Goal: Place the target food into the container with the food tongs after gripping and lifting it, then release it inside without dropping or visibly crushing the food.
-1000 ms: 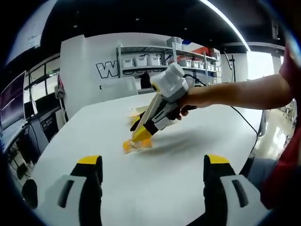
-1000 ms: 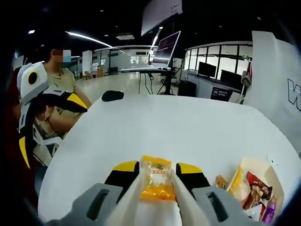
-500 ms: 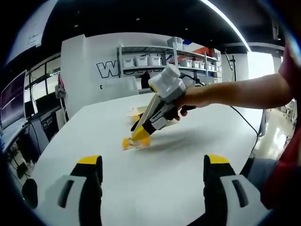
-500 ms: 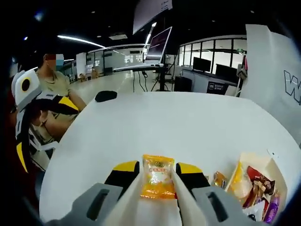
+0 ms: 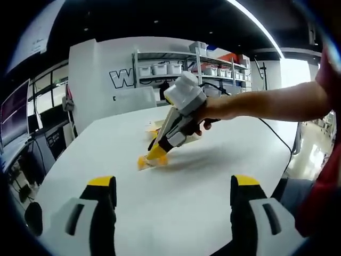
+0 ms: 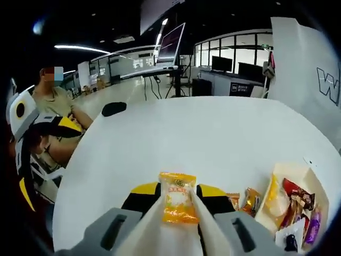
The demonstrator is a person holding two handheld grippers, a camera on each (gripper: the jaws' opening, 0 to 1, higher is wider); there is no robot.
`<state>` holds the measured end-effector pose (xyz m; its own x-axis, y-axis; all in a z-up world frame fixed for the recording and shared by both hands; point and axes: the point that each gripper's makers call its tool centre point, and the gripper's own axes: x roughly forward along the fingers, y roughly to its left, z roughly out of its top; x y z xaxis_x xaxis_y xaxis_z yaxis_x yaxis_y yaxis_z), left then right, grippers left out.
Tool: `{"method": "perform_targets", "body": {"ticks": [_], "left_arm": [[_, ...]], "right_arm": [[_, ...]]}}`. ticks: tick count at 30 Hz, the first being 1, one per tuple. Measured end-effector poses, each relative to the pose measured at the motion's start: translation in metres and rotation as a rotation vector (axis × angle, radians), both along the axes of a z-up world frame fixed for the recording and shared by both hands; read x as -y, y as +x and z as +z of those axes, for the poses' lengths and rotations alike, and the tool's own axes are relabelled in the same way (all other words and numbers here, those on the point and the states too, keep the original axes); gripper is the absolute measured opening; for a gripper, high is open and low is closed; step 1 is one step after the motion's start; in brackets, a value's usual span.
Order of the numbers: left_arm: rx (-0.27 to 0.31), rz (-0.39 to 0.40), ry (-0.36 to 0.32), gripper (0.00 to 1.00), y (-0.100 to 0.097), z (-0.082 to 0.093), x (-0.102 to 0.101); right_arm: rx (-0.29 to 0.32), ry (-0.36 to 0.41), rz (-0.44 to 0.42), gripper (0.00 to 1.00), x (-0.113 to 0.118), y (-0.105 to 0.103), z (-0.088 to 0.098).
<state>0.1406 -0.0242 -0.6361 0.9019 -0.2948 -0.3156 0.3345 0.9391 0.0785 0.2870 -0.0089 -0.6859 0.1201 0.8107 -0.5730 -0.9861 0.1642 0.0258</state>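
- Hovering idle over the white desk (image 5: 176, 208), the left hand-held gripper (image 5: 173, 200) kept its jaws wide apart; beyond it the right hand-held gripper (image 5: 155, 153) had carried the orange snack packet (image 5: 145, 161) slightly leftward, its tip at or just above the desk.
- Right gripper view: tongs (image 6: 178, 234) in the right hand-held gripper (image 6: 178, 205) were clamped on the snack packet (image 6: 177, 197), long axis pointing away along the jaws. The container (image 6: 293, 202) had drawn closer at right, so transfer seemed underway.

Orange-yellow snack packet (image 6: 177, 198) between pale cream tongs (image 6: 176, 226), yellow-tipped black gripper jaws, white table (image 6: 213, 138).
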Motion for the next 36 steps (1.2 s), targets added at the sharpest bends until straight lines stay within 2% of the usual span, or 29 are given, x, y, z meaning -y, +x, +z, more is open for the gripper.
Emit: {"method": "perform_targets", "body": {"ticks": [4, 7, 11, 13, 18, 20, 22, 27, 32, 35, 36], "left_arm": [[0.007, -0.002, 0.006, 0.86, -0.001, 0.003, 0.0], [0.012, 0.005, 0.001, 0.86, -0.002, 0.006, -0.002], [0.011, 0.004, 0.004, 0.85, -0.004, 0.005, -0.001], [0.012, 0.002, 0.003, 0.85, -0.004, 0.005, 0.0], [0.012, -0.009, 0.003, 0.86, -0.004, 0.005, 0.006], [0.013, -0.011, 0.003, 0.86, -0.004, 0.006, 0.007], [0.015, -0.02, 0.003, 0.86, -0.003, 0.007, 0.011], [0.021, -0.035, 0.004, 0.86, 0.0, 0.009, 0.018], [0.023, -0.048, 0.009, 0.86, 0.001, 0.01, 0.023], [0.023, -0.05, 0.01, 0.86, 0.002, 0.01, 0.024], [0.023, -0.051, 0.009, 0.86, 0.002, 0.01, 0.024]], "right_arm": [[-0.04, 0.014, -0.038, 0.2, 0.003, 0.002, 0.003], [-0.114, 0.054, -0.047, 0.2, 0.005, -0.006, 0.011], [-0.126, 0.09, -0.049, 0.2, 0.006, -0.008, 0.022], [-0.14, 0.127, -0.043, 0.2, 0.007, -0.011, 0.035], [-0.134, 0.194, -0.046, 0.2, 0.011, -0.01, 0.063], [-0.136, 0.2, -0.048, 0.21, 0.012, -0.01, 0.065], [-0.154, 0.258, -0.064, 0.21, 0.018, -0.007, 0.084], [-0.152, 0.323, -0.077, 0.21, 0.029, -0.004, 0.108], [-0.148, 0.392, -0.06, 0.21, 0.038, -0.004, 0.133], [-0.137, 0.415, -0.044, 0.21, 0.041, -0.007, 0.143], [-0.15, 0.451, -0.029, 0.21, 0.041, -0.011, 0.151]]}}
